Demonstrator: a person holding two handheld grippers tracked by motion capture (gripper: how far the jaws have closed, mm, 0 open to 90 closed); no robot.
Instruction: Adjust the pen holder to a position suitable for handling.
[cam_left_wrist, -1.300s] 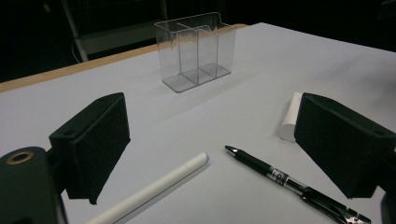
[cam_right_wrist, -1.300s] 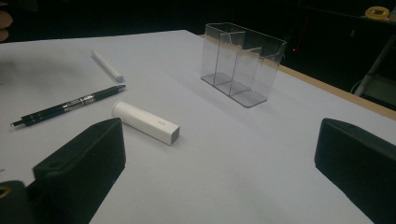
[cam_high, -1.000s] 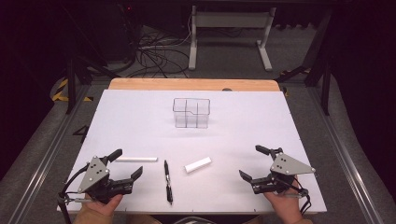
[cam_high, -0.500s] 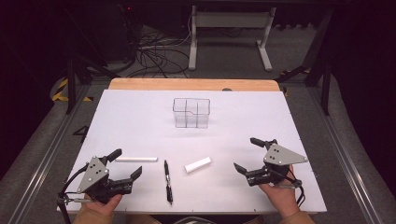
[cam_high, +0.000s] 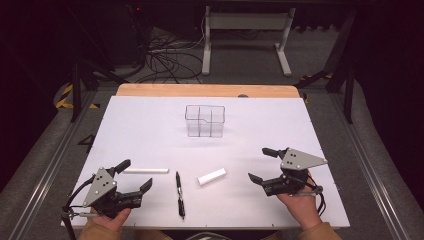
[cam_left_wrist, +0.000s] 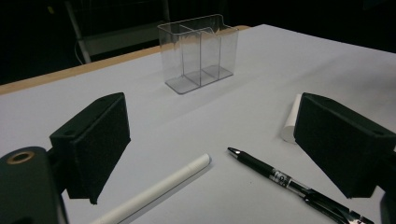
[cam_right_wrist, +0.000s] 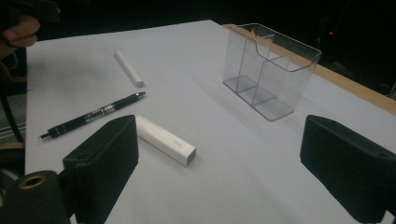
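Right gripper (cam_high: 260, 165) jaws spread wide, empty — aimed at white block (cam_high: 211, 176) lying flat just beside it, likely first pick. Left gripper (cam_high: 135, 175) also spread, empty, near white stick (cam_high: 146, 170) and black pen (cam_high: 179, 193). Clear organizer (cam_high: 205, 120) stands upright farther back — probable destination.
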